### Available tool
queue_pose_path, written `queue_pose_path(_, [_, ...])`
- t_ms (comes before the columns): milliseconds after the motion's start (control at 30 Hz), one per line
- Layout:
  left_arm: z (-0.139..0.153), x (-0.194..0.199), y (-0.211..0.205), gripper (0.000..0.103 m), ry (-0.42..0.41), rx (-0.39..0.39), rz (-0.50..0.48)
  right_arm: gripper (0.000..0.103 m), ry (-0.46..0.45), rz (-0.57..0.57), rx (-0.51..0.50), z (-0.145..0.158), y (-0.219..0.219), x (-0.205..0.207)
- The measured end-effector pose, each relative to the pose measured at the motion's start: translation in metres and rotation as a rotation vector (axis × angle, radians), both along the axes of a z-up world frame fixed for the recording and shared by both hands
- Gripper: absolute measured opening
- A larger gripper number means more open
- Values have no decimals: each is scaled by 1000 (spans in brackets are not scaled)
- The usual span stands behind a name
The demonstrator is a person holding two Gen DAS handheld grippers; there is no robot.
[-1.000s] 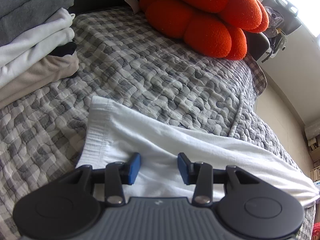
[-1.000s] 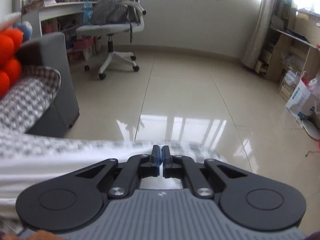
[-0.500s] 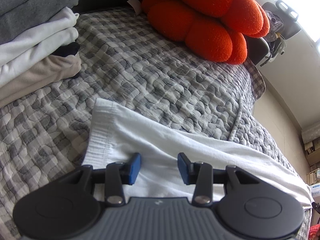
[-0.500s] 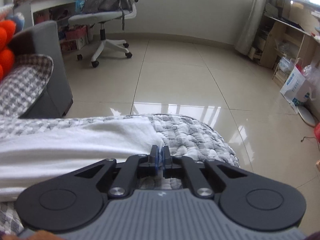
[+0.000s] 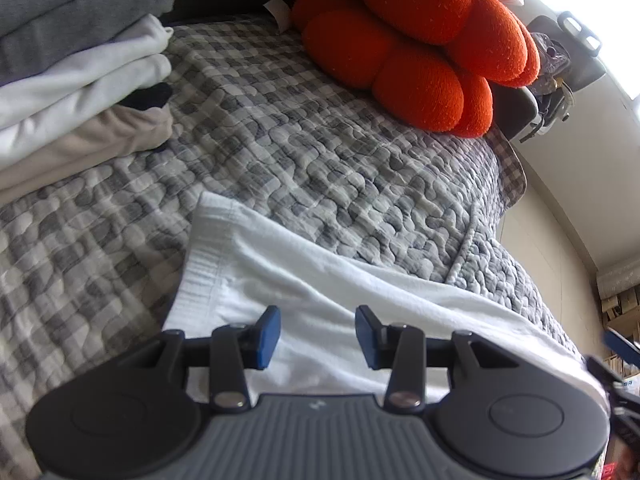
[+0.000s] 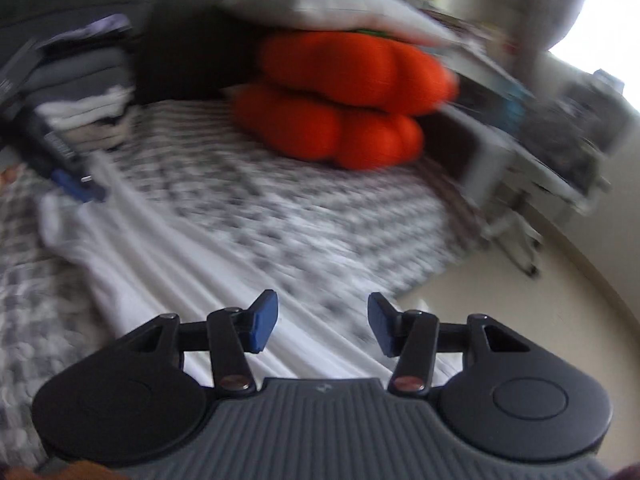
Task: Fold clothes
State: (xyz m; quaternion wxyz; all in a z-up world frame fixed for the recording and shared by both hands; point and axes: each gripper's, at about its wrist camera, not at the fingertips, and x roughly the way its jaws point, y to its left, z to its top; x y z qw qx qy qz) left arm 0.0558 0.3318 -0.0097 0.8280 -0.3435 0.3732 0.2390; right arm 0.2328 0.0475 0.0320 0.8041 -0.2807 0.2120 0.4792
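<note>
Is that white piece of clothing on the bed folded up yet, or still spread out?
Still spread out. The white garment lies in one long, rumpled strip across the checked quilt, unlike the folded stack nearby.

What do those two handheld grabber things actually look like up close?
Both look alike. The left gripper and the right gripper each have a dark grey ribbed body flanked by two round black discs. Black hinged link arms with silver rivets lead out to two short fingers tipped with blue pads. A small pale logo sits mid-body. No cables or sleeves show.
</note>
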Motion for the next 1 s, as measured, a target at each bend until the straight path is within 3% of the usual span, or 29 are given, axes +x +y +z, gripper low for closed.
queue_pose_path(167, [12,-14,-1,42,-11,4,15,35,51,112,-86,-12,53,-3])
queue_pose_path(367, [12,-24,6,43,-30,-35,52,33,100,149,-192,-31,78,-3])
queue_pose_path(467, [3,-21,9,43,-2,-50,56,5,80,183,-218,-31,82,-10])
queue_pose_path(500, [0,-21,11,43,5,-56,58,1,65,190,-228,-30,83,-12])
queue_pose_path(600, [-8,-19,15,43,25,-76,64,0,-40,224,-254,-32,84,-24])
queue_pose_path(700, [-10,-21,18,42,23,-90,70,0,-118,207,-212,-22,77,-29])
queue_pose_path(1000, [-7,-28,24,42,-2,-102,114,0,-245,124,-208,-23,91,-22])
